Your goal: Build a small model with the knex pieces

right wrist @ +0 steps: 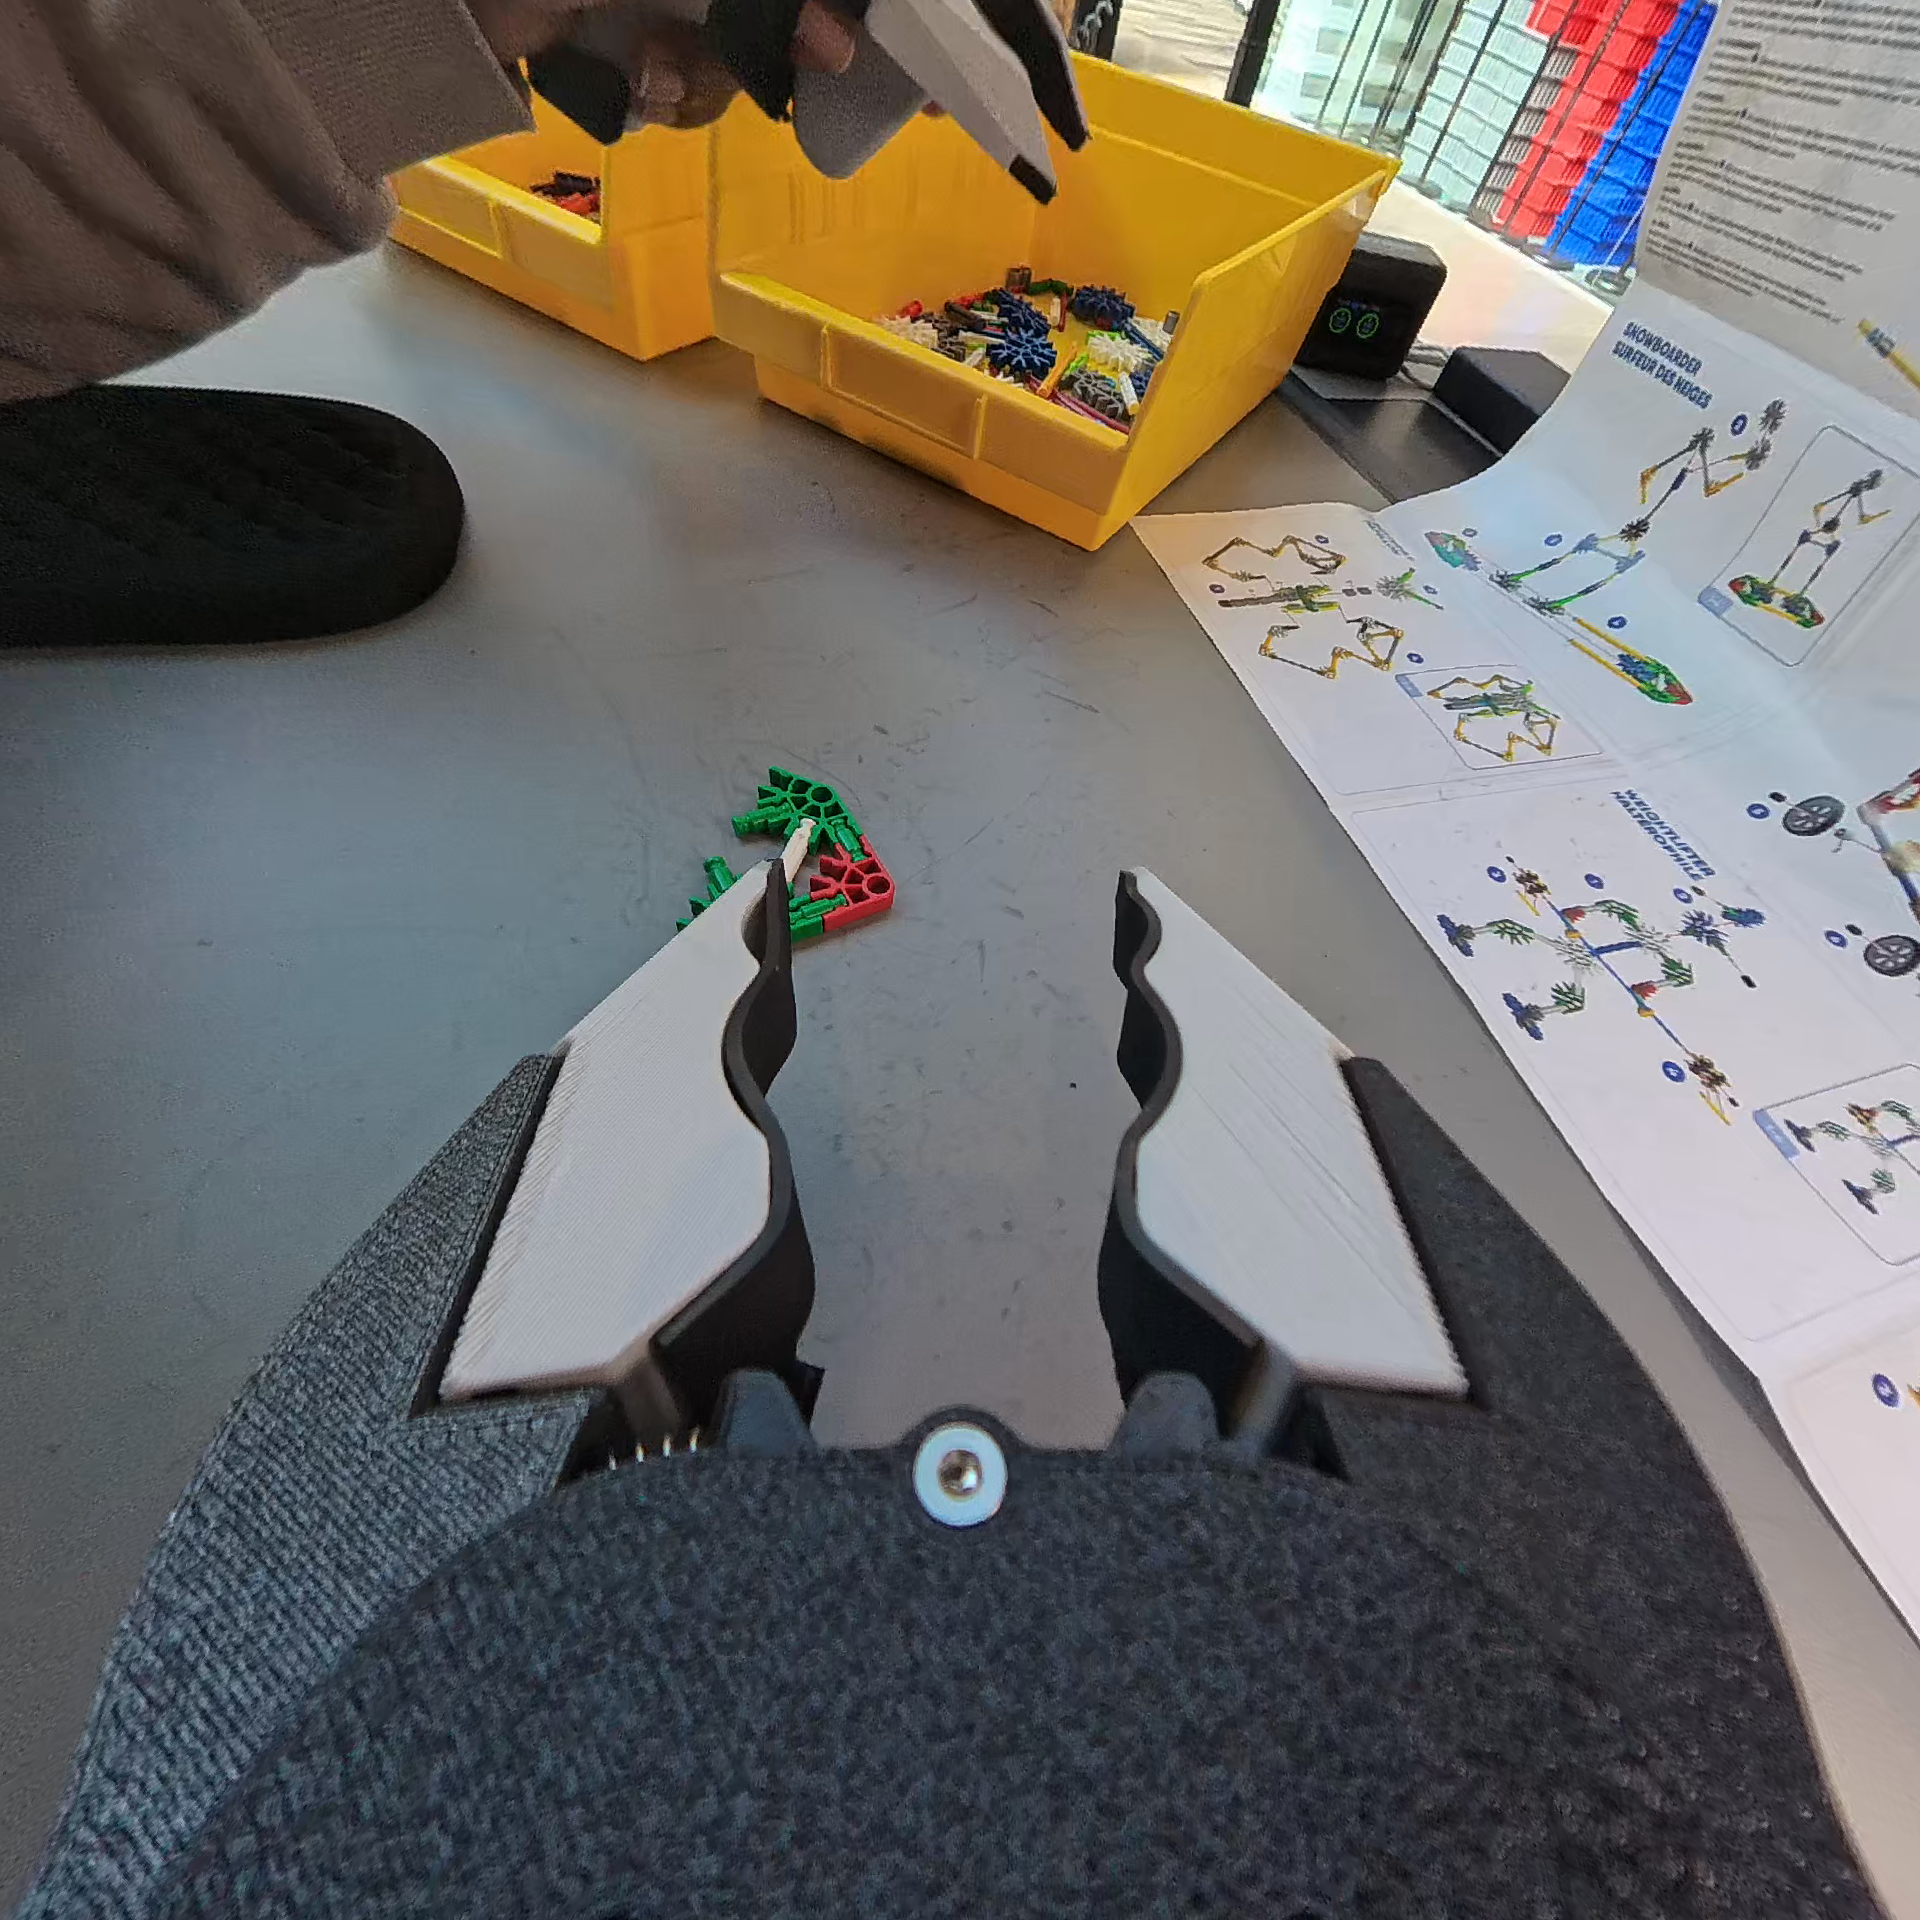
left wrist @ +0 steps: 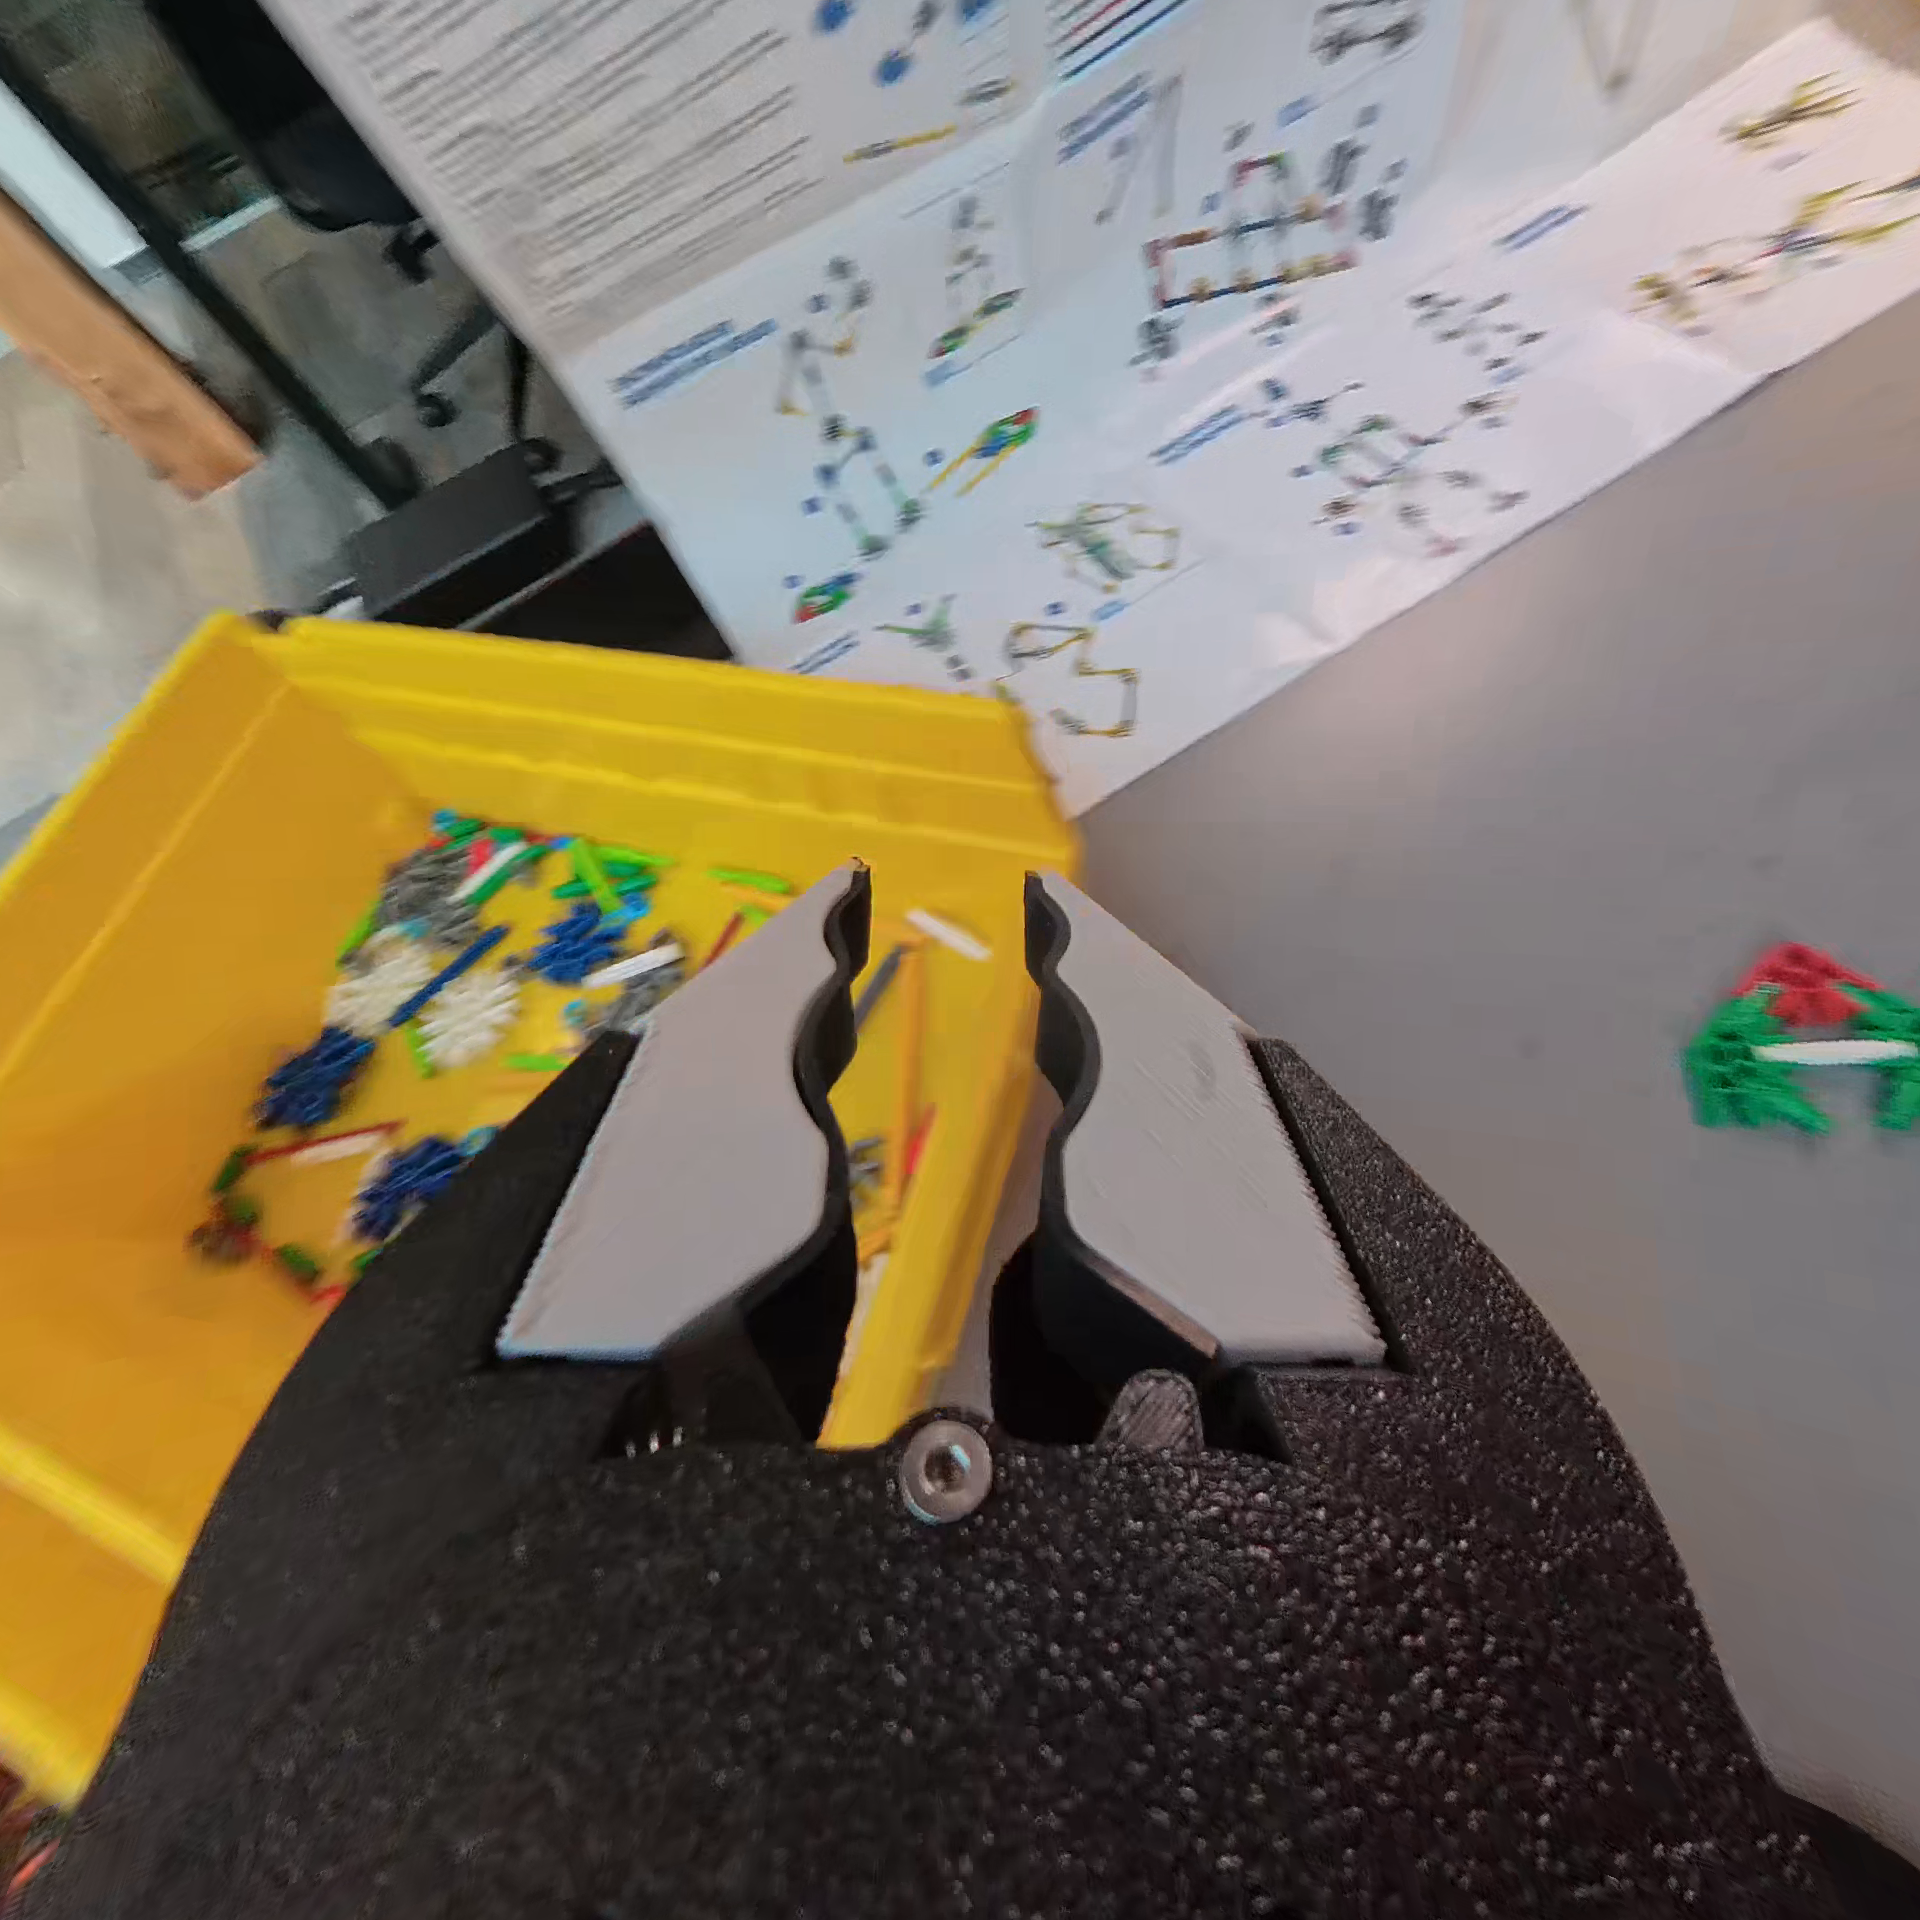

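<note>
My left gripper (left wrist: 945, 883) is open and empty, held above a yellow bin (left wrist: 644, 717) of small coloured construction pieces: blue and white snowflake connectors, green, red, yellow and white rods. It also shows from outside in the right wrist view (right wrist: 1055, 166), over the same bin (right wrist: 1247, 270). My right gripper (right wrist: 945, 883) is open and empty, low over the grey table. A small assembly of green and red connectors with a white rod (right wrist: 821, 852) lies just beyond its left fingertip, partly hidden by it. The assembly also shows blurred in the left wrist view (left wrist: 1808, 1039).
A second yellow bin (right wrist: 551, 229) stands left of the first. A large printed instruction sheet (right wrist: 1558, 810) covers the table's right side and curls up at the back. A person's sleeve (right wrist: 208, 135) and a black pad (right wrist: 208, 509) are at the left. A small black device (right wrist: 1366, 307) sits behind the bin. Some 25 centimeters of space lies between my two pairs of fingers.
</note>
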Demonstrator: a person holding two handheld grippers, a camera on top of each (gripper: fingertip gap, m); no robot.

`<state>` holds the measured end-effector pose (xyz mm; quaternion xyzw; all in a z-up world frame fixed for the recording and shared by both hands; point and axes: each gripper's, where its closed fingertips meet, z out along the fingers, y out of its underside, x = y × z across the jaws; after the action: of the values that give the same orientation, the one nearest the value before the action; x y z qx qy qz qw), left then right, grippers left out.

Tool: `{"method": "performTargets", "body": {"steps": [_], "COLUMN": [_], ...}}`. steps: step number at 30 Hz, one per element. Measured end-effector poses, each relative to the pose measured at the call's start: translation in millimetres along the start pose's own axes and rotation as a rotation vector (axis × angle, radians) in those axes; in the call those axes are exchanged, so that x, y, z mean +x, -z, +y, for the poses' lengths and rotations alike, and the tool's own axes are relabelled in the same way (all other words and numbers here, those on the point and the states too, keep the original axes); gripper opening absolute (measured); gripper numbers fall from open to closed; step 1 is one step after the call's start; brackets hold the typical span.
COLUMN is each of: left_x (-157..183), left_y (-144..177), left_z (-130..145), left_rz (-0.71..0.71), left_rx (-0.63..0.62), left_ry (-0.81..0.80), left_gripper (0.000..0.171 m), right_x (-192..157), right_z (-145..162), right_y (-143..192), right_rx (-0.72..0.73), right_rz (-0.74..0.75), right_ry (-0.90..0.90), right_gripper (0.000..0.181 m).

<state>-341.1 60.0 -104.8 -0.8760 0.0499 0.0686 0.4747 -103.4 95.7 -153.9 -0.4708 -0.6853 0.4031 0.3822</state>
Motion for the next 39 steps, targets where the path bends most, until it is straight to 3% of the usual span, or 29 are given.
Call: {"method": "performTargets", "body": {"steps": [5, 10, 13, 18, 22, 26, 32, 35, 37, 39], "left_x": [112, 158, 161, 152, 148, 154, 171, 179, 183, 185], "left_y": [-27, -39, -31, -14, -14, -18, -26, -29, -29, -28], "left_z": [6, -2, -22, -41, -35, -25, -20, -14, -11, -10], "left_rz": [0.321, 0.475, 0.511, 0.468, 0.406, 0.406, 0.473, 0.515, 0.527, 0.543], "left_rx": [0.023, 0.188, 0.344, 0.521, 0.487, 0.402, 0.377, 0.338, 0.325, 0.327], "left_ry": [-0.057, 0.075, 0.14, 0.128, 0.012, -0.018, 0.014, 0.039, 0.032, 0.015], "left_gripper": [0.045, 0.052, 0.054, 0.023, 0.0, 0.0, 0.009, 0.014, 0.017, 0.02], "right_x": [-1, -4, -7, -10, -16, -37, -48, -47, -45, -45], "right_z": [6, 9, 11, 13, 16, 20, 32, 43, 43, 43], "right_y": [-1, -3, -4, -6, -7, -18, -50, -60, -61, -58], "right_rx": [-0.033, -0.056, -0.066, -0.078, -0.106, -0.189, -0.418, -0.517, -0.527, -0.516], "right_rz": [0.009, 0.021, 0.022, 0.016, -0.02, -0.148, -0.142, -0.154, -0.174, -0.195], "right_ry": [0.031, 0.084, 0.105, 0.128, 0.108, -0.038, -0.039, -0.04, -0.026, -0.022], "right_gripper": [0.058, 0.056, 0.055, 0.052, 0.044, 0.056, 0.064, 0.052, 0.027, 0.022]}}
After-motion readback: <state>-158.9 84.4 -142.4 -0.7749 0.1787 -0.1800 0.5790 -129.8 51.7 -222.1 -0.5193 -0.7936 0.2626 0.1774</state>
